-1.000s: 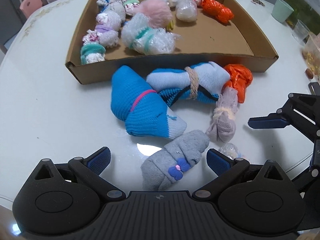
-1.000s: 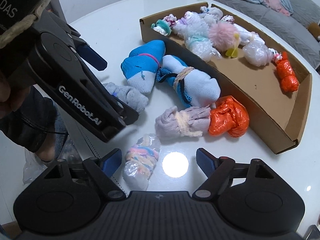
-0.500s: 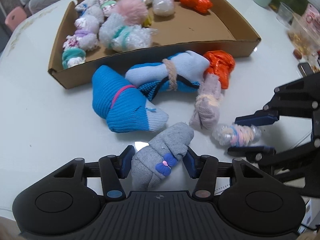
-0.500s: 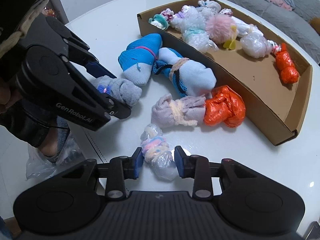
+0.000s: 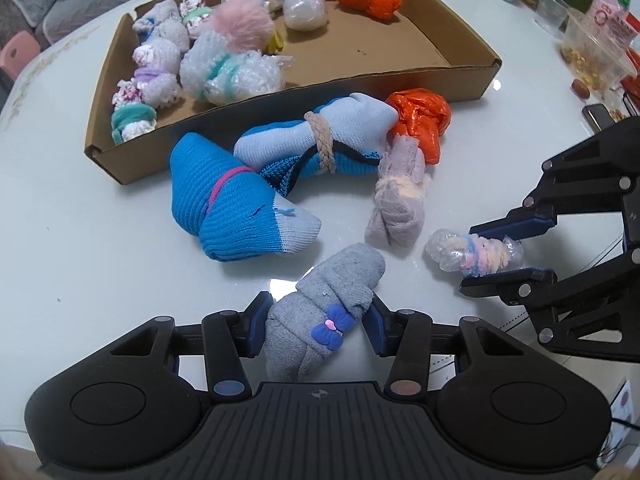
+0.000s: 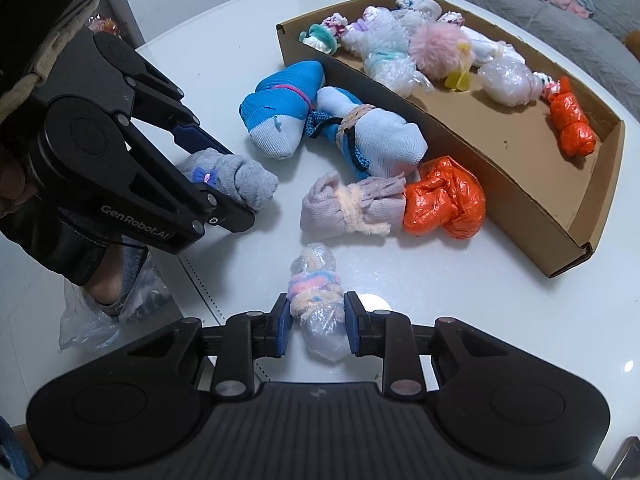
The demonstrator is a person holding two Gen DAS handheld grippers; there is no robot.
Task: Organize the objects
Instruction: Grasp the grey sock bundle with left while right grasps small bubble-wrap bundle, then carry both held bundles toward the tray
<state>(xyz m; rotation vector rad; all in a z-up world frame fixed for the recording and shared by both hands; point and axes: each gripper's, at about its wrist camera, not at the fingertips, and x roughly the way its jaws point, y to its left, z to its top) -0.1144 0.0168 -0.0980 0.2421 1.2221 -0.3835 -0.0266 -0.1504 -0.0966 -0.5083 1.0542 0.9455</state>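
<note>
Grasping is the step in hand: left gripper [image 5: 316,322] is closing on the grey sock roll [image 5: 324,308], right gripper [image 6: 314,326] clenched on the plastic-wrapped bundle [image 6: 318,300], both near on the worktop [image 5: 80,240]. Next, I judge, lift both into the far cardboard tray [image 5: 400,60].

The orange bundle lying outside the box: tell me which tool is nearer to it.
Right. The right tool, shut on the clear-wrapped bundle, sits closer to the orange bundle; the left tool, closing on the grey sock, is farther off.
</note>
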